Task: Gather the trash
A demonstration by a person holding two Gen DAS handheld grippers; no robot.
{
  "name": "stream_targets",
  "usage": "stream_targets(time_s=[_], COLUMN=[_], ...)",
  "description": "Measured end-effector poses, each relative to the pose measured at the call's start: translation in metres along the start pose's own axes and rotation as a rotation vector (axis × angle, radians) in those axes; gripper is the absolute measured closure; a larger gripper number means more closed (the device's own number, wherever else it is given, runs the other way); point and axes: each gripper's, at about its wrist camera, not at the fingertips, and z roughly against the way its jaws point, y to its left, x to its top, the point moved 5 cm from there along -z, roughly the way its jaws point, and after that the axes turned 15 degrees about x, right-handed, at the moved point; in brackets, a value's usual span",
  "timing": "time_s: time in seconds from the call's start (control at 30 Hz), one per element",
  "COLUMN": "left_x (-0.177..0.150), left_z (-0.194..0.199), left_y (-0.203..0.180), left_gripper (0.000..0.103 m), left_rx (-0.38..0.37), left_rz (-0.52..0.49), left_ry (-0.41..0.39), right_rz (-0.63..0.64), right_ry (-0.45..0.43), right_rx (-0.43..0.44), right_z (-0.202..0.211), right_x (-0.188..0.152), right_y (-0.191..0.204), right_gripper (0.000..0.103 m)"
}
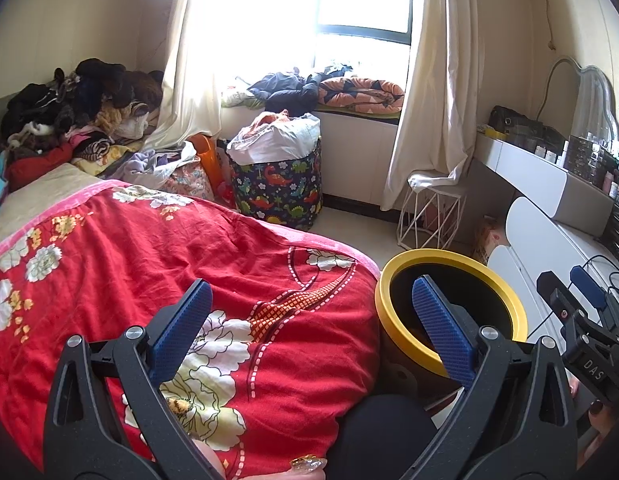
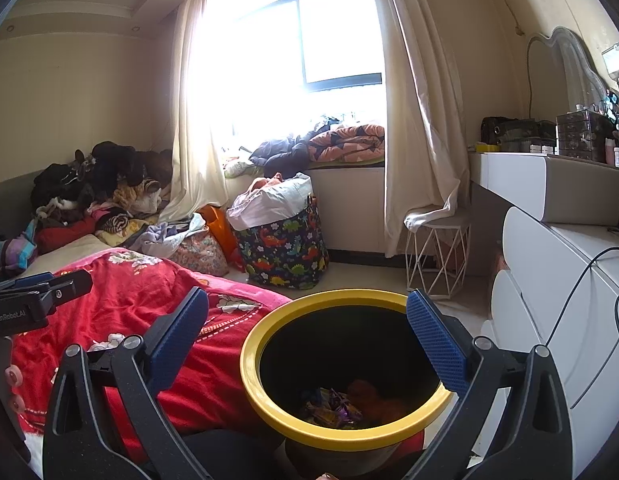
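Note:
A black trash bin with a yellow rim (image 2: 269, 320) stands beside the bed; crumpled wrappers (image 2: 333, 408) lie at its bottom. My right gripper (image 2: 307, 320) is open and empty, held above the bin's mouth. My left gripper (image 1: 309, 304) is open and empty over the edge of the red floral quilt (image 1: 149, 248), with the bin's yellow rim (image 1: 505, 292) just to its right. The right gripper shows at the right edge of the left wrist view (image 1: 577, 292), and the left gripper at the left edge of the right wrist view (image 2: 41, 292).
A dinosaur-print hamper (image 2: 285, 248) full of laundry stands by the window. Clothes are piled at the bed's far end (image 2: 97, 192). A white wire stool (image 2: 437, 256) and white dresser (image 2: 549, 280) with cables stand to the right.

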Motion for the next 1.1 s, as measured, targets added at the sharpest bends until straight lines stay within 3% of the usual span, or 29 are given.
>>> stream_targets(time_s=[1.1], left_x=[-0.001], left_z=[0.001], left_y=[-0.002], left_gripper=[0.011], left_rx=[0.002], left_rz=[0.000], left_ry=[0.000], right_rz=[-0.007], right_ry=[-0.008], right_rx=[-0.011], right_z=[0.004], right_x=[0.003], right_y=[-0.013], right_gripper=[0.006])
